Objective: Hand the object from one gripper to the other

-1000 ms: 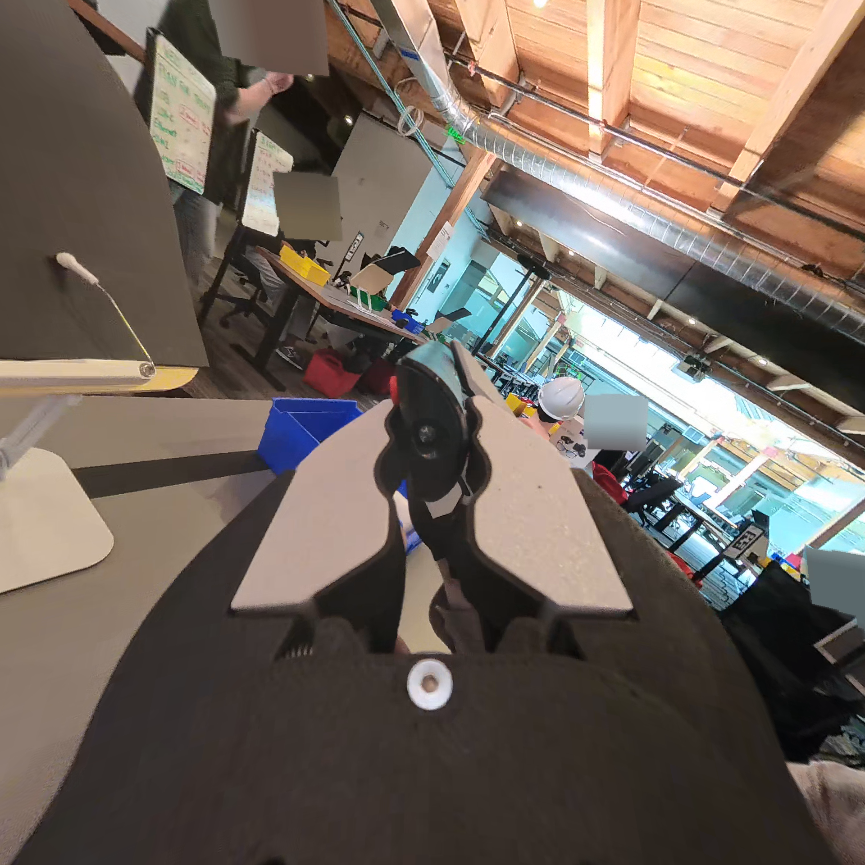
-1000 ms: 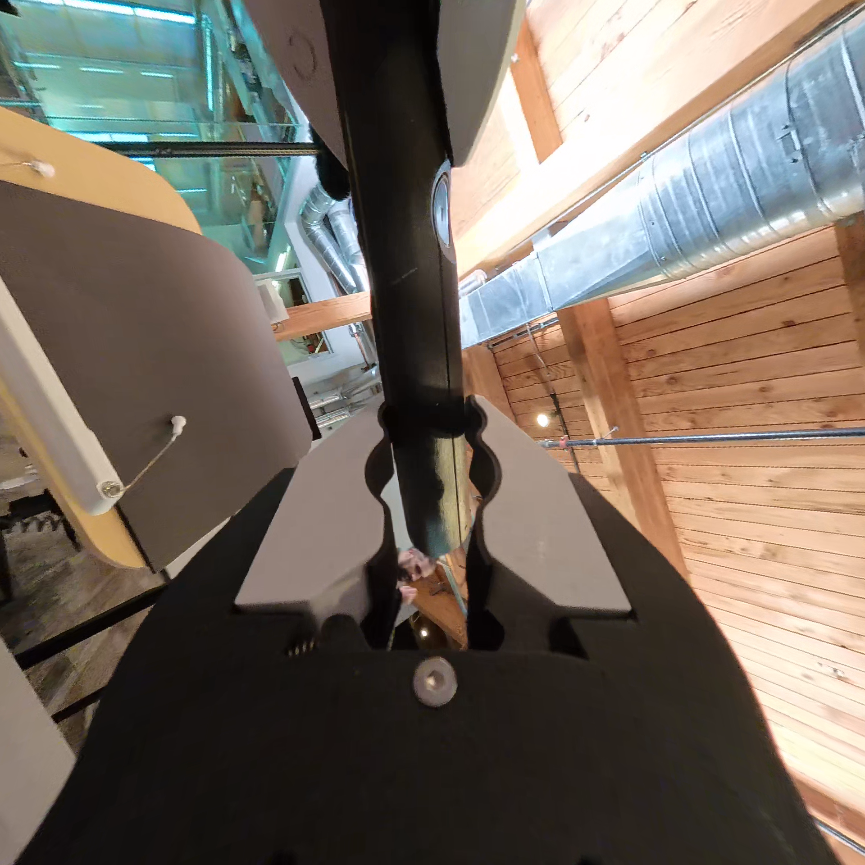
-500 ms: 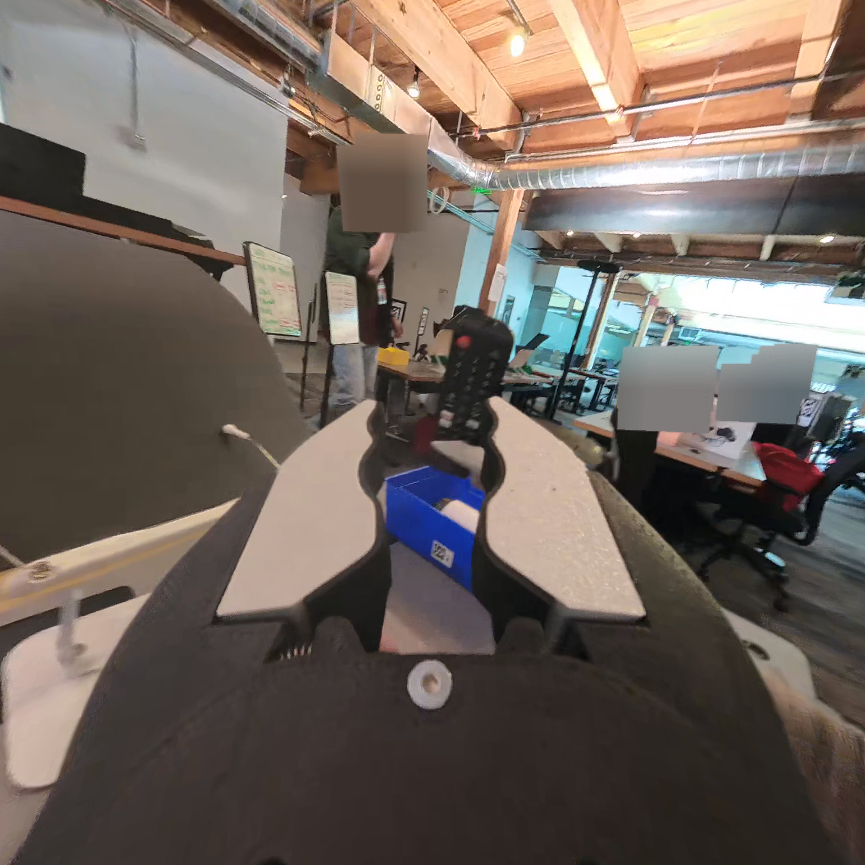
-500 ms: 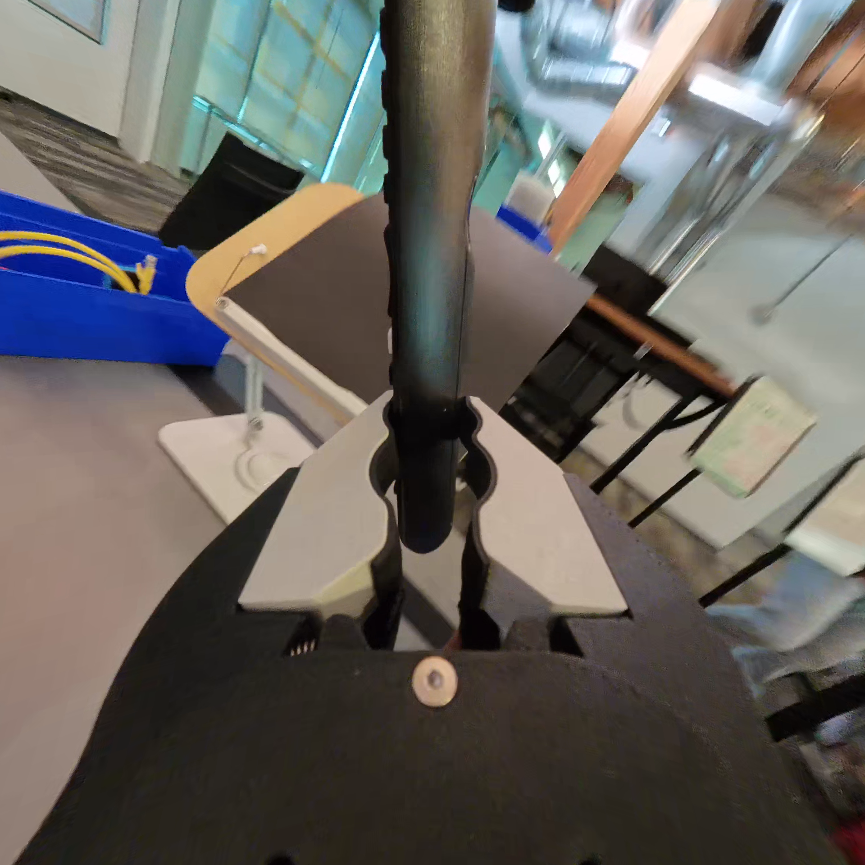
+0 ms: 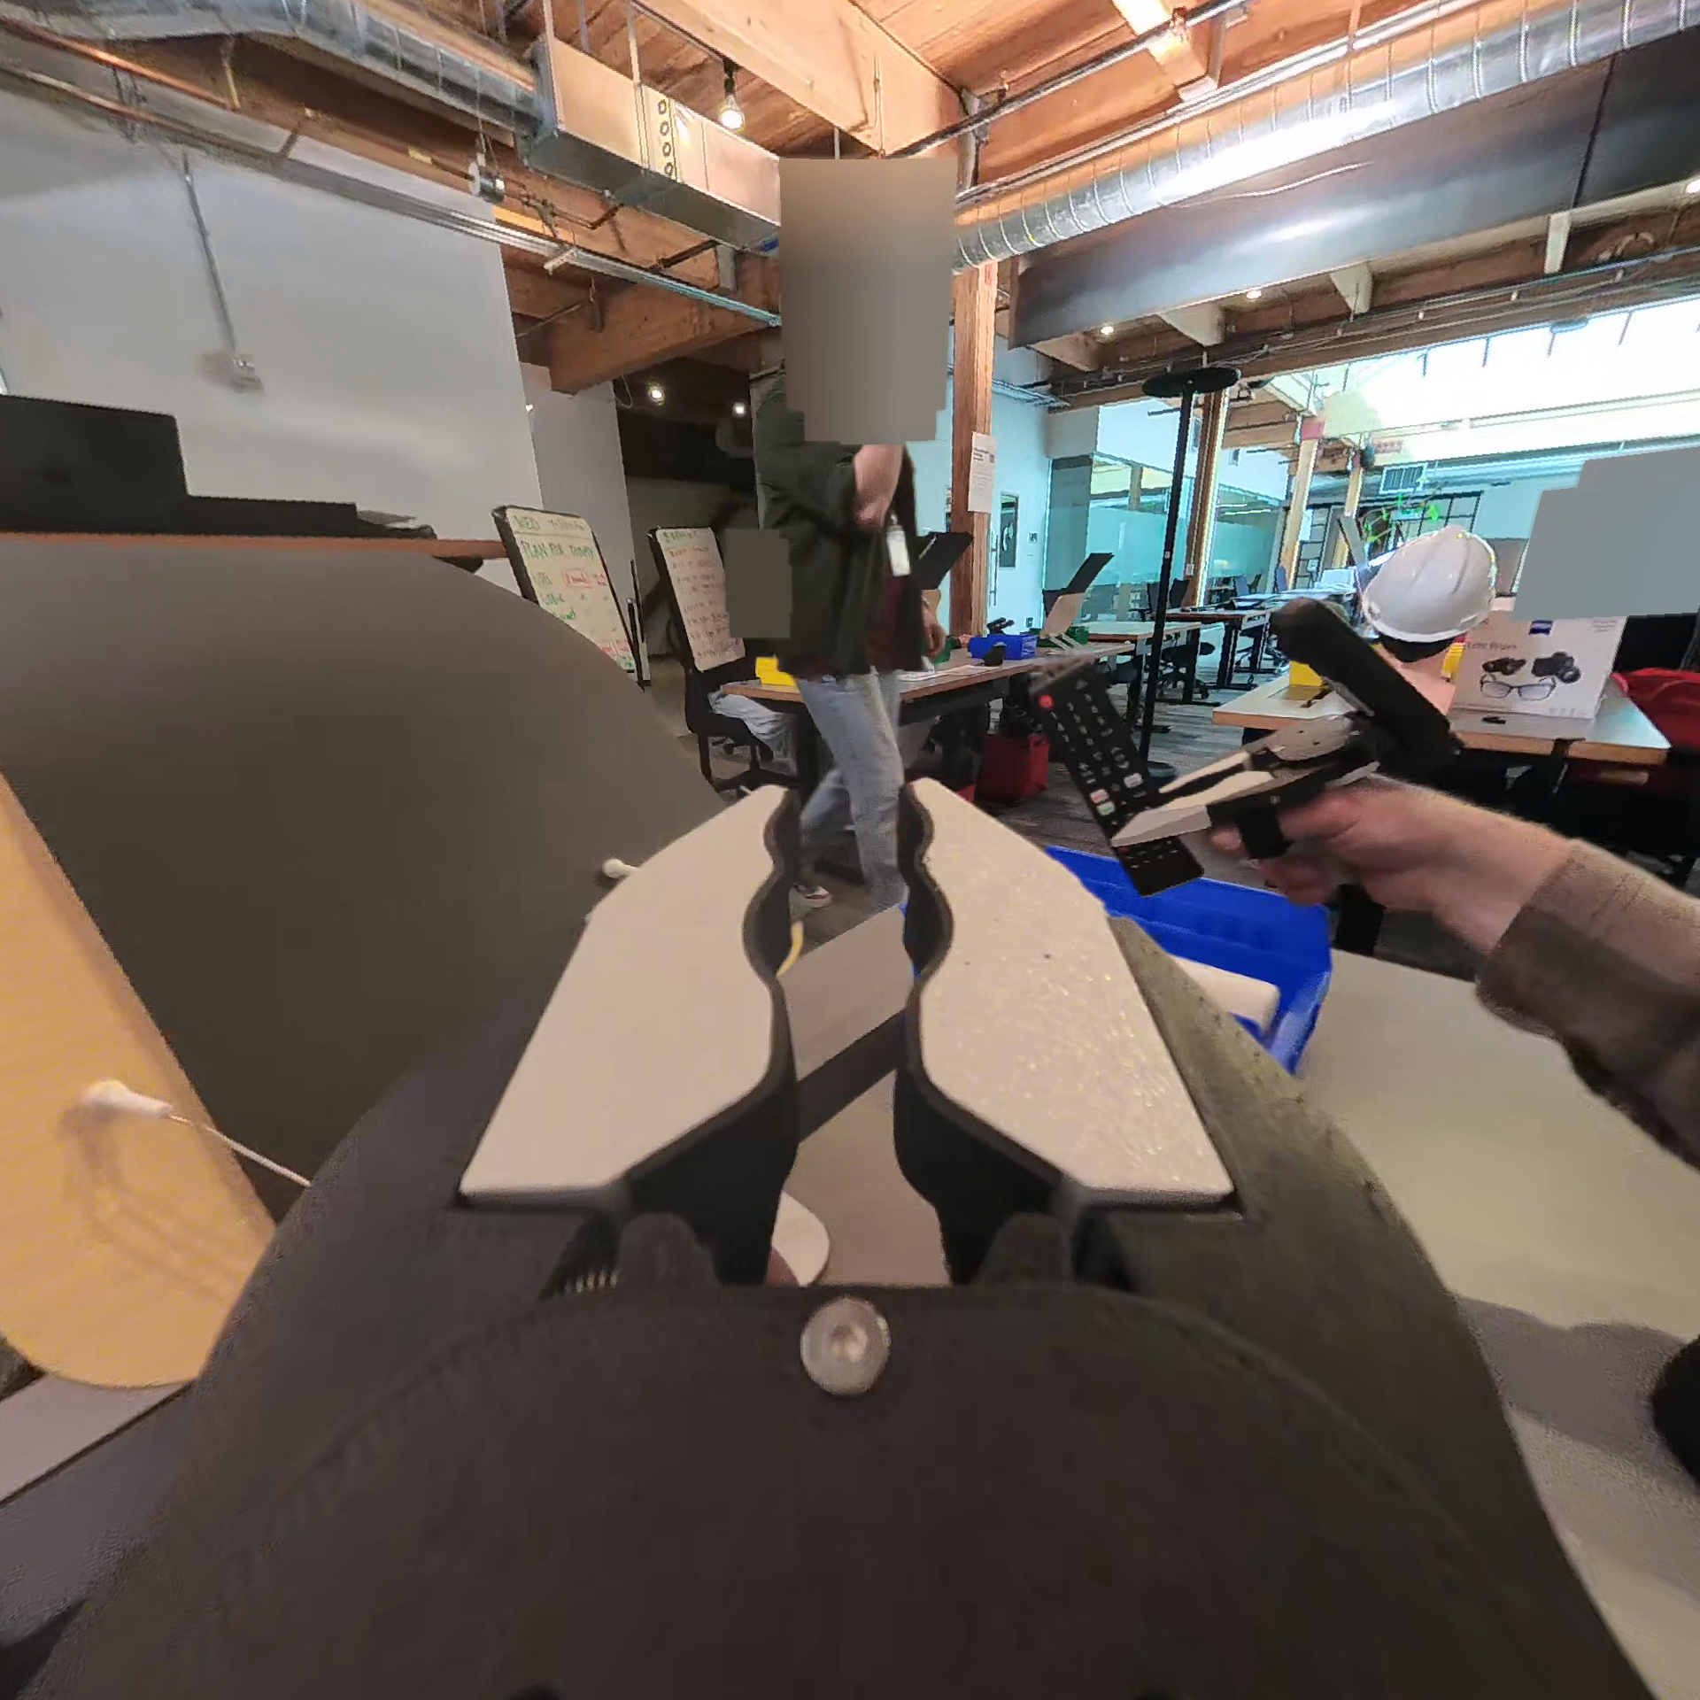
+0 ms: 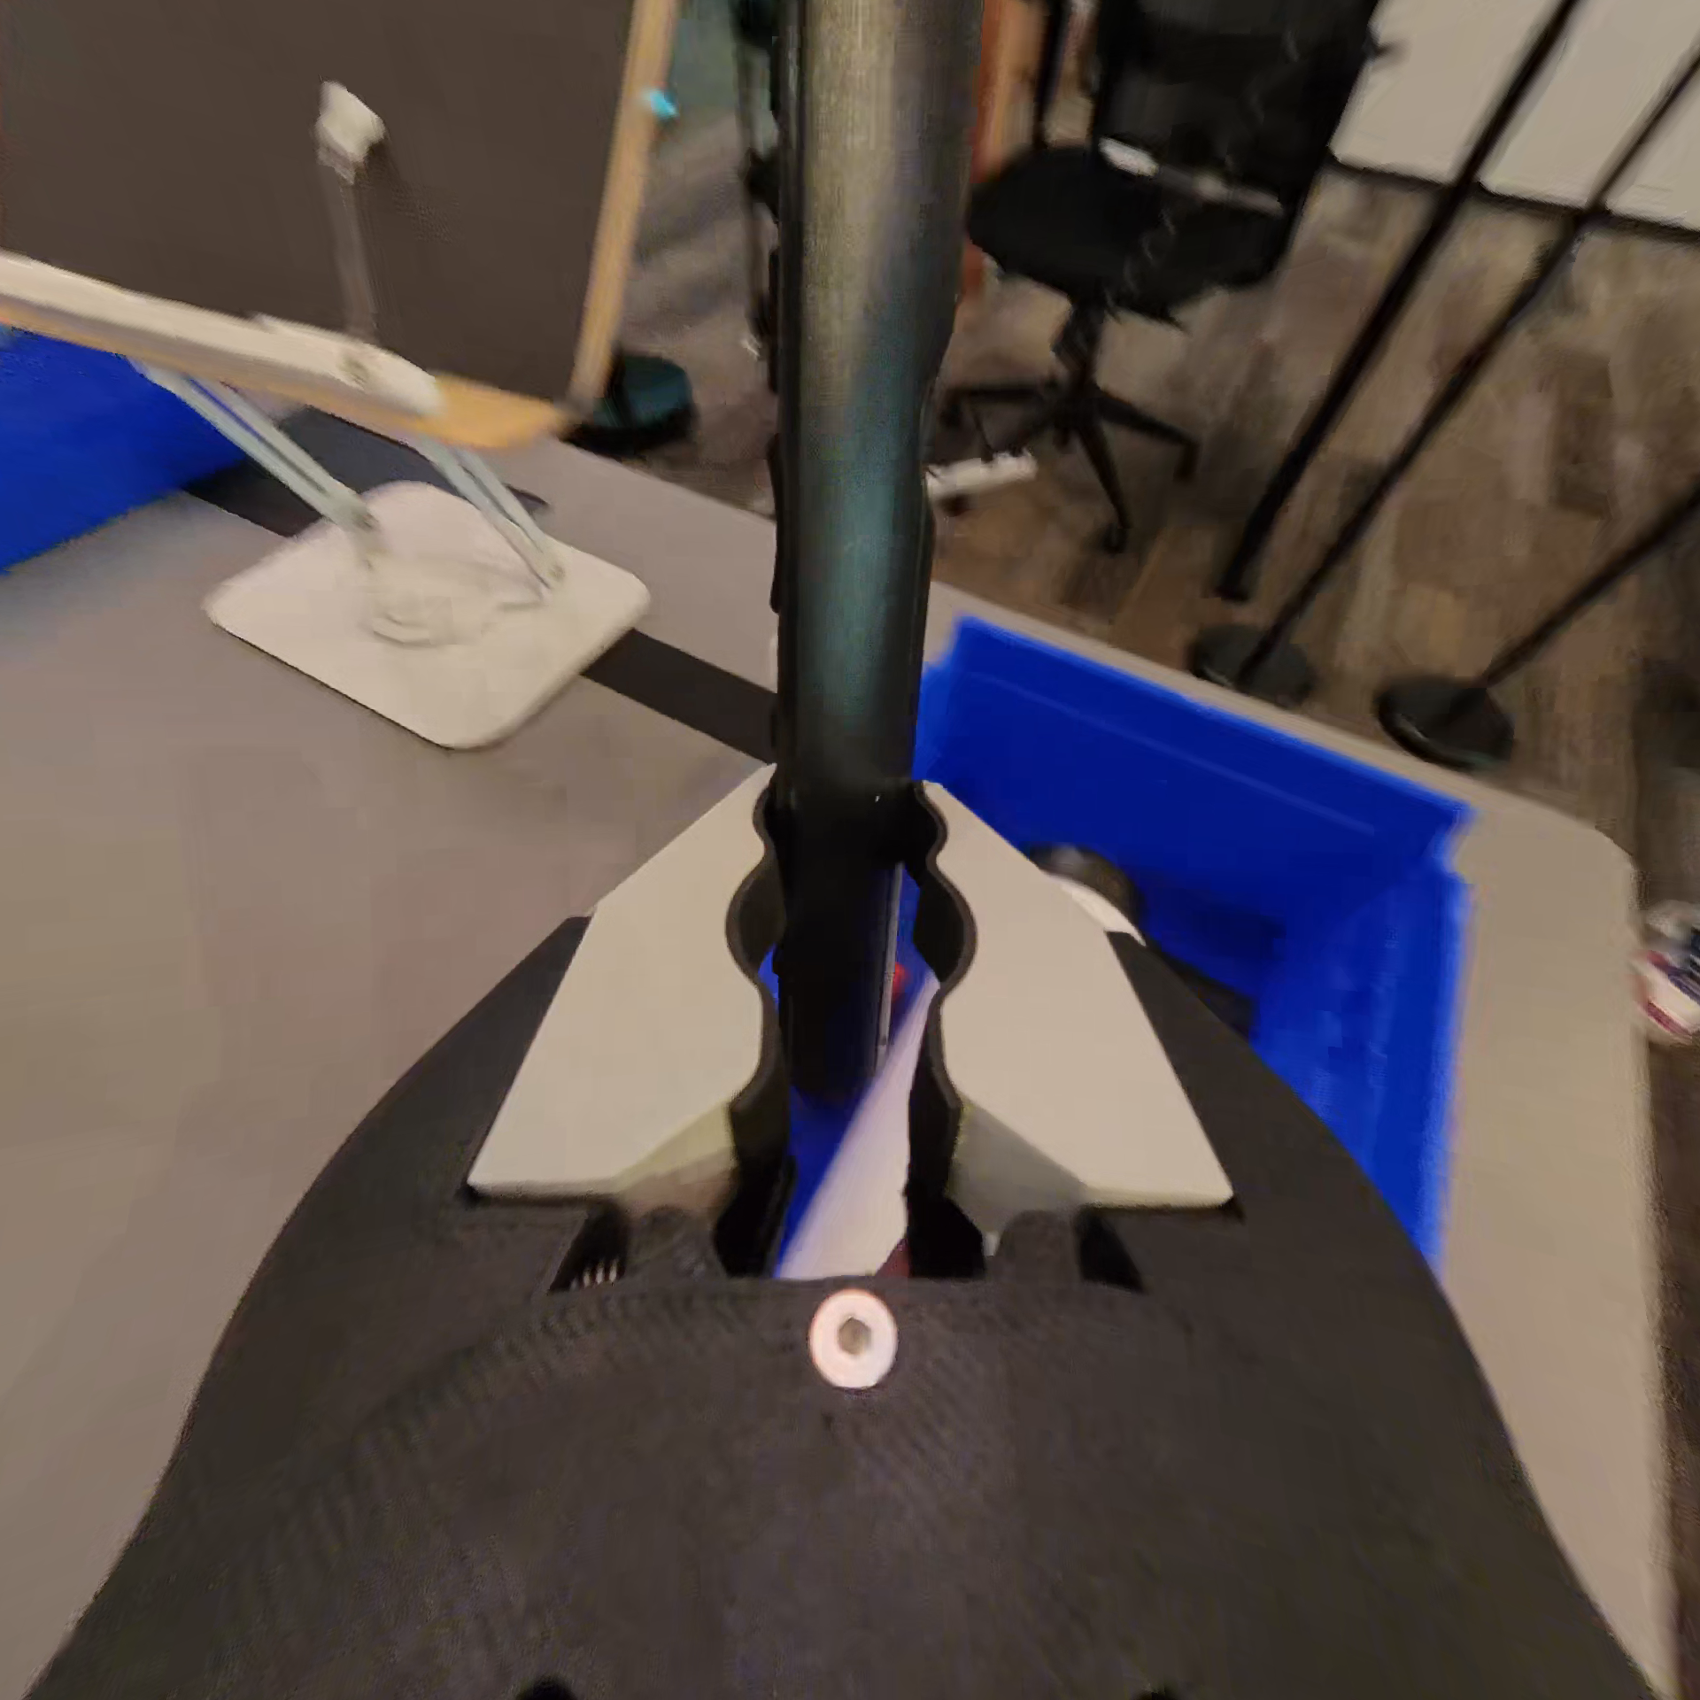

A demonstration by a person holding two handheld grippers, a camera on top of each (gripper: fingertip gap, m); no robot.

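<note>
A black remote control (image 5: pixel 1095 763) with coloured buttons is held up at the right of the left wrist view by my right gripper (image 5: pixel 1161 814), which a hand (image 5: pixel 1361 846) carries. In the right wrist view the remote (image 6: pixel 855 368) shows edge-on and blurred, and my right gripper (image 6: pixel 851 809) is shut on its lower end, above a blue bin (image 6: pixel 1196 828). My left gripper (image 5: pixel 844 809) is open and empty, its jaws a little apart, well to the left of the remote and apart from it.
The grey table (image 6: pixel 276 874) carries the blue bin (image 5: pixel 1214 920) and a dark board on a white stand (image 6: pixel 432 616), which fills the left of the left wrist view (image 5: pixel 276 782). A person (image 5: pixel 846 644) stands beyond the table, among desks and office chairs (image 6: pixel 1131 230). My hands' fingertips stand some 40 cm from each other.
My left gripper has let go of the remote and drawn back from it. My right gripper has carried the remote off to the right and tipped down over the blue bin.
</note>
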